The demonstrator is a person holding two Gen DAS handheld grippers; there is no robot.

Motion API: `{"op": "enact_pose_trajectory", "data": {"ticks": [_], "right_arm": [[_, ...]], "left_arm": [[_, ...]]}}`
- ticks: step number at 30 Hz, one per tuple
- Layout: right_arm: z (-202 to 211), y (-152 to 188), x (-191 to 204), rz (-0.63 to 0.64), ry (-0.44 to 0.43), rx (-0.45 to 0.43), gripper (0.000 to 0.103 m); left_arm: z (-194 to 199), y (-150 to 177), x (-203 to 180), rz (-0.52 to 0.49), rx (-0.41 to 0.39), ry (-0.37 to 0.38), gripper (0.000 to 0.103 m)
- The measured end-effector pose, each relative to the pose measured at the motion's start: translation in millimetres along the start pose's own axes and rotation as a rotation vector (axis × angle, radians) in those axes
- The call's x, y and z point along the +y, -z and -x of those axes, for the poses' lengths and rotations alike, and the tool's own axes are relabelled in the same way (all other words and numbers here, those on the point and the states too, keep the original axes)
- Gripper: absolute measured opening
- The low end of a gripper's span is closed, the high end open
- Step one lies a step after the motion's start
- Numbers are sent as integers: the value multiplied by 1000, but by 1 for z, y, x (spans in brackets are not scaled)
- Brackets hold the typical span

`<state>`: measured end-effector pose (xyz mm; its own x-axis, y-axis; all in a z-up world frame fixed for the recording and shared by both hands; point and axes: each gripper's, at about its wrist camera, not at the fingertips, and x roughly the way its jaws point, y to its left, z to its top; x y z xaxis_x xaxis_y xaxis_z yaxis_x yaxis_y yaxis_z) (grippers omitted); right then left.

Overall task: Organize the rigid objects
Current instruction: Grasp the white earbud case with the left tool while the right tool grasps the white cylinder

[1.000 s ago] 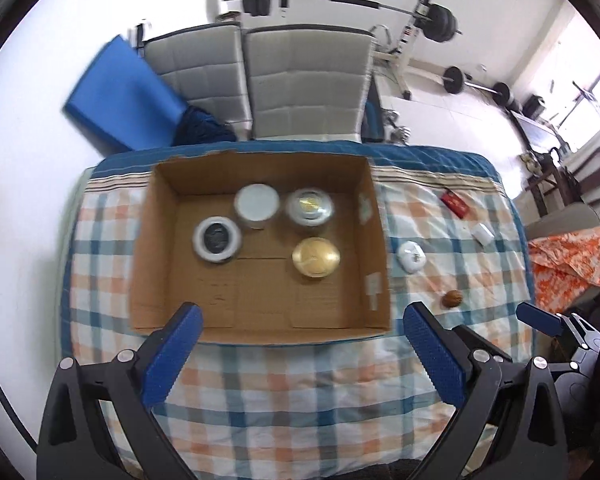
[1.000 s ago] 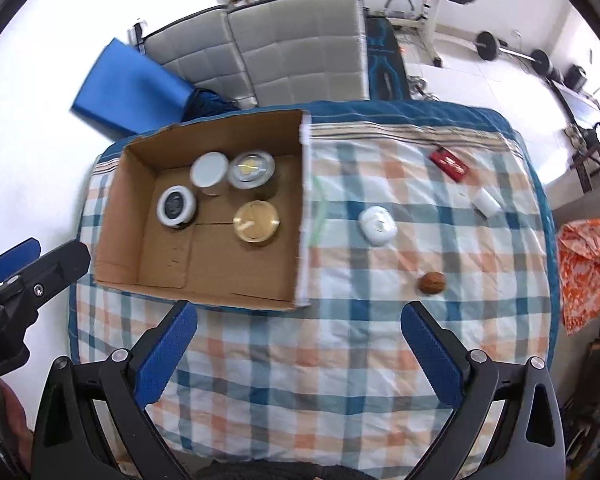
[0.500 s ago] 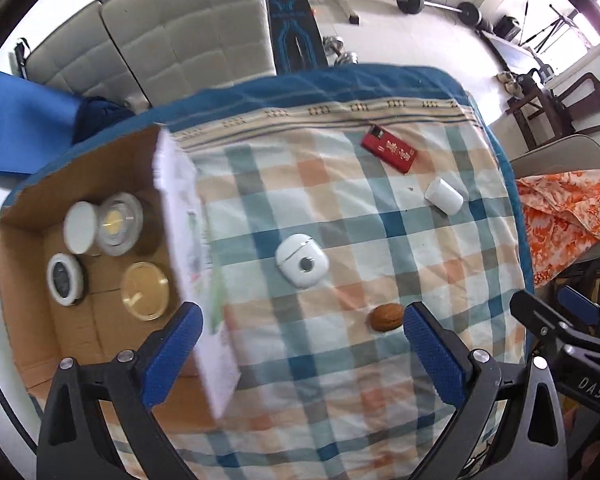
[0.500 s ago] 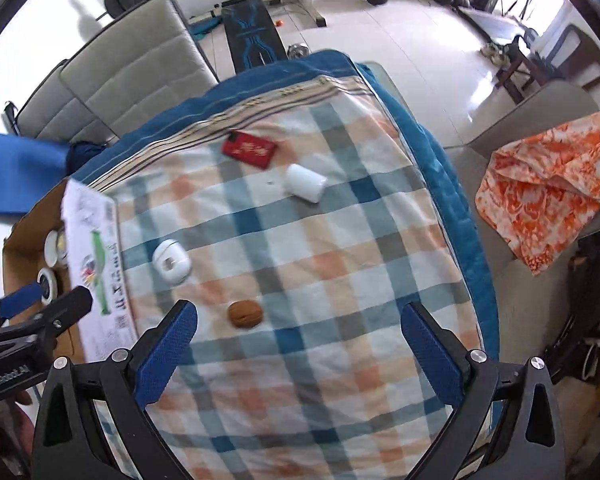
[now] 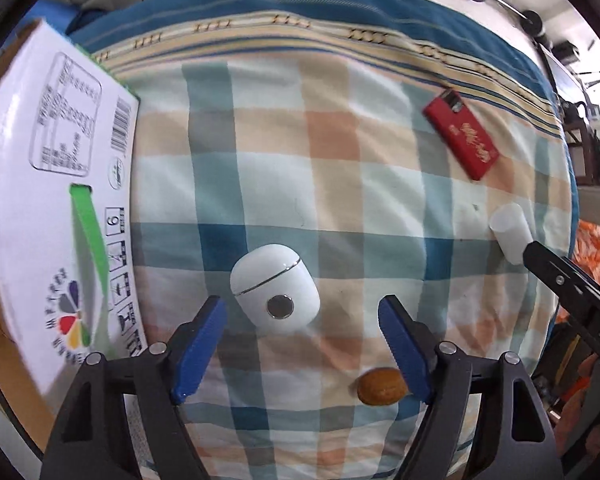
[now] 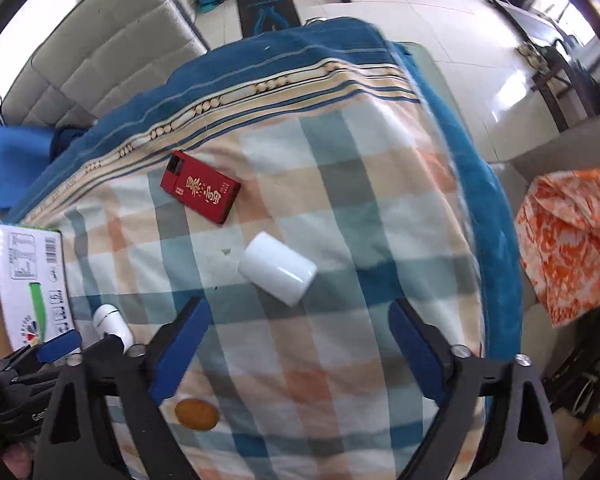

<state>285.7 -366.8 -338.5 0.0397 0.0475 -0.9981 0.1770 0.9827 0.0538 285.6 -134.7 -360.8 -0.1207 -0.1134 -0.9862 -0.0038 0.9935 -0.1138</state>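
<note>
The cardboard box (image 5: 52, 184) stands at the left of the checked cloth (image 5: 340, 140), its inside cut off here. The left gripper (image 5: 300, 344) has just been narrowing its jaws, part open and empty, above the white earbud case (image 5: 276, 290), which lies just ahead of the fingertips; it should probably come down squarely astride it. The right gripper (image 6: 296, 344), likewise narrowing and empty, hangs near the white cylinder (image 6: 278, 274); gripping across its round sides may stop it rolling. The red box (image 6: 200, 192) lies farther off, the brown nut (image 6: 196, 414) nearest, blurred.
</note>
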Motion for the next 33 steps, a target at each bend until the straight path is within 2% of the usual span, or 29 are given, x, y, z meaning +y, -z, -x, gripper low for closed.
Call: {"op": "enact_pose_trajectory", "data": {"ticks": [5,7,8,10,12,19,25,29,33], "right_arm": [[-31,-17,12,69,15,49,60],[-40,-20,14,77,13,68,54],[-42,-21,15,82,18,70,55],[-44,-21,16,89,21,64,55],[-45,-21,20,104,32,62,54],[-47,-16,29,107,49,68,54],[-33,6,27,95,11,57,54],[-24,23,26,88,6,44,54],[-19,33,21,63,1,38,54]], "left_arm": [[-25,-9,3,26,56,-20,77],[-32,-10,5,20,60,-49,71],[-34,-10,5,14,59,-66,62],[-35,-8,5,9,47,-78,58],[-33,-7,7,13,33,-80,49],[-24,-8,5,10,14,-80,48],[-16,20,-6,-18,9,-54,48],[-14,33,-9,-26,7,-27,47],[-4,40,13,38,-11,52,47]]}}
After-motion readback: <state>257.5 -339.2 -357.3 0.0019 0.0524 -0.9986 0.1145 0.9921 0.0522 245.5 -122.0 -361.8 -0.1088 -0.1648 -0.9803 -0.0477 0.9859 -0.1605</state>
